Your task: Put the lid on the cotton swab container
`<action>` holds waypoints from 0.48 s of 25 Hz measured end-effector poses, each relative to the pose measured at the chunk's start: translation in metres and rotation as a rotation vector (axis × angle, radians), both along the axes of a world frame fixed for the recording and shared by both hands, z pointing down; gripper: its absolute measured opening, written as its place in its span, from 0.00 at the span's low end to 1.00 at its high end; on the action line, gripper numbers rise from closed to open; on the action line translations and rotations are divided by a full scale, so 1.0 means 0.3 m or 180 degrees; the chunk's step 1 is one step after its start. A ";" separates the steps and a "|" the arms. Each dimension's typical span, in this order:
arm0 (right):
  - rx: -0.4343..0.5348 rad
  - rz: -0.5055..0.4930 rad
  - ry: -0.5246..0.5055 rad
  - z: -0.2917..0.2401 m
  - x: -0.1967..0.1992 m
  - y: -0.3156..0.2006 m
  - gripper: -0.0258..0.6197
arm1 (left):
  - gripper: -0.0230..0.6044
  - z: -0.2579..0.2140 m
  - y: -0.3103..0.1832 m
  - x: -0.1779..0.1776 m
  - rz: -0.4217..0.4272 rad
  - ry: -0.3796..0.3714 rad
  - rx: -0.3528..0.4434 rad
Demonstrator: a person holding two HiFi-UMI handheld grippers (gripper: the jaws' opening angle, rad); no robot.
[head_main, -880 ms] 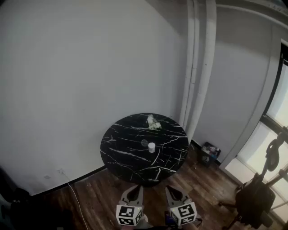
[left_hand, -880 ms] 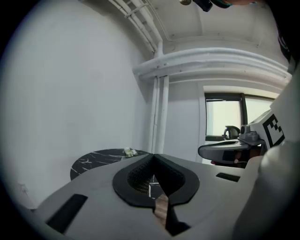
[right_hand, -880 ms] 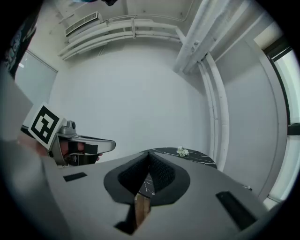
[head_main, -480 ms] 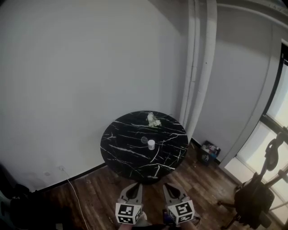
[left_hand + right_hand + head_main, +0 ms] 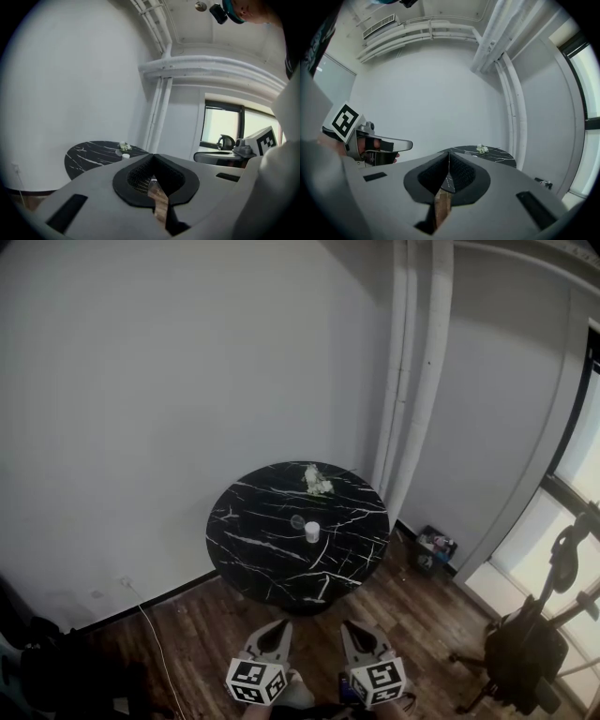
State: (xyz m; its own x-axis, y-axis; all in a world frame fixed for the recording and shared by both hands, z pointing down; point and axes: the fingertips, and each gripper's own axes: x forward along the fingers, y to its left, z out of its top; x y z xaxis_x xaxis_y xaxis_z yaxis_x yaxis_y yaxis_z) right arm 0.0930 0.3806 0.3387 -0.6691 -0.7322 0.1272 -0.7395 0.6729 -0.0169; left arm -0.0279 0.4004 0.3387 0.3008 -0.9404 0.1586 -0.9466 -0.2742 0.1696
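Cotton swab container (image 5: 312,532) stands mid-frame on the black desk (image 5: 246,526), with what looks like its lid (image 5: 298,521) just beside it. The desk has drifted slightly up the frame and stays well apart from me. My left claw (image 5: 278,628) and right claw (image 5: 355,627), low in the frame, are pressed together on nothing, so I judge reaching hasn't begun.

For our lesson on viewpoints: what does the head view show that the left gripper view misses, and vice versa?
Head view only: the marker cube on the left gripper, and a small bag by the wall. Left gripper view only: that gripper's jaws shut on nothing, seen along their black pads. Both: the round black table with the white cotton swab container.
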 end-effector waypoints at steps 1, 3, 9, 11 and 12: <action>-0.0010 -0.0017 0.0007 0.004 0.000 0.004 0.07 | 0.06 0.010 -0.002 -0.003 -0.0043 -0.0072 -0.0025; -0.0019 -0.0044 0.0019 0.004 0.001 0.007 0.07 | 0.06 0.018 -0.009 -0.012 -0.0114 -0.0184 -0.0043; -0.0005 0.0027 -0.0003 0.000 0.020 -0.075 0.07 | 0.06 0.016 -0.079 -0.023 -0.0165 -0.0186 0.0006; -0.0013 0.0031 0.0012 0.013 0.024 -0.114 0.07 | 0.06 0.028 -0.118 -0.025 -0.0180 -0.0178 -0.0006; -0.0026 0.0040 0.0021 0.020 0.026 -0.134 0.07 | 0.06 0.034 -0.141 -0.028 -0.0194 -0.0184 -0.0014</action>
State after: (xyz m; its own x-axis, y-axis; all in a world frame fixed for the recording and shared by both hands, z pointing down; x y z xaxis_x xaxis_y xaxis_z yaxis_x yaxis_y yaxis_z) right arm 0.1008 0.3404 0.3447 -0.6589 -0.7395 0.1376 -0.7481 0.6633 -0.0173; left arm -0.0363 0.3582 0.3489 0.2333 -0.9559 0.1782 -0.9698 -0.2152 0.1151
